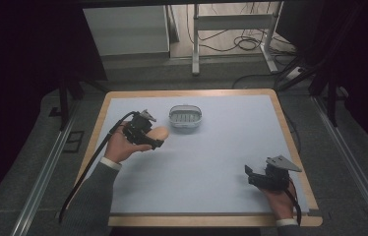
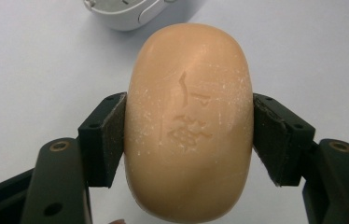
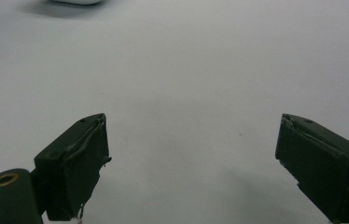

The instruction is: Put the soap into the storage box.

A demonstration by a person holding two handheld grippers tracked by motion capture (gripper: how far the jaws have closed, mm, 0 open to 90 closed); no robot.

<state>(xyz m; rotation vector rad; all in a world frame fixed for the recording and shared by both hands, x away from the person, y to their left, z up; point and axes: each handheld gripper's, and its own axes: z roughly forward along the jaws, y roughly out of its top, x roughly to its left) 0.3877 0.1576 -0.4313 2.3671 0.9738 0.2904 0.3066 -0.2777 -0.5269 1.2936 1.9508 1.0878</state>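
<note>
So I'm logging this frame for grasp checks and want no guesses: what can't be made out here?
- Soap bar: its underside and near end, hidden by its own bulk and the bottom edge of the left gripper view; the stamped mark is too worn to read.
- Soap dish: cut off by the top edge in both gripper views; its contents are too small in the high view.
- Right gripper: jaw bases cropped by the frame.

It looked like a lab: a wood-edged table (image 1: 290, 142) with a pale mat stood on grey carpet, floor rails (image 1: 39, 182) alongside, cables (image 1: 241, 44) and a metal frame (image 1: 231, 22) at the far side.
</note>
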